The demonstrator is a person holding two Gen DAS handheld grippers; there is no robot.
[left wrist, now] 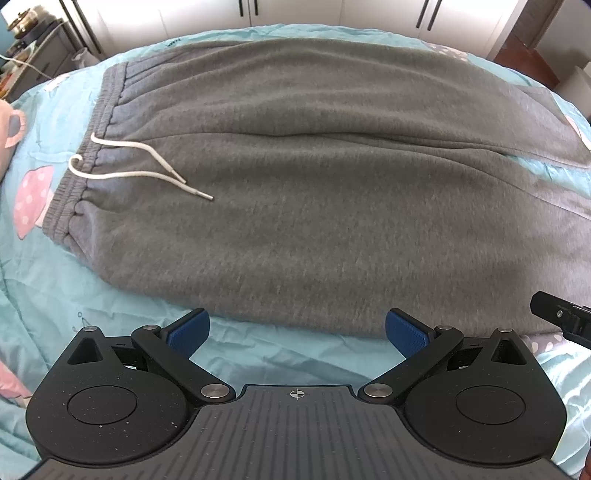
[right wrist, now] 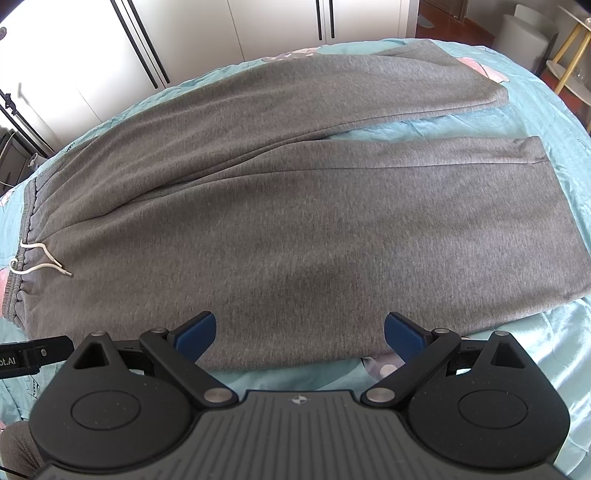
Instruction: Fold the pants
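Observation:
Grey sweatpants (left wrist: 295,206) lie flat on the bed, waistband (left wrist: 88,147) to the left with a white drawstring (left wrist: 147,173) on top. In the right wrist view the pants (right wrist: 295,229) show both legs spread apart toward the right, the far leg (right wrist: 369,85) and the near leg (right wrist: 443,206). My left gripper (left wrist: 297,332) is open and empty, at the near edge of the pants close to the waist. My right gripper (right wrist: 299,332) is open and empty, its fingers over the near edge of the near leg.
The bed has a light blue sheet (left wrist: 74,295) with pink mushroom prints. White wardrobe doors (right wrist: 221,29) stand behind the bed. A cluttered side table (left wrist: 29,55) is at the far left. The right gripper's tip (left wrist: 561,317) shows in the left wrist view.

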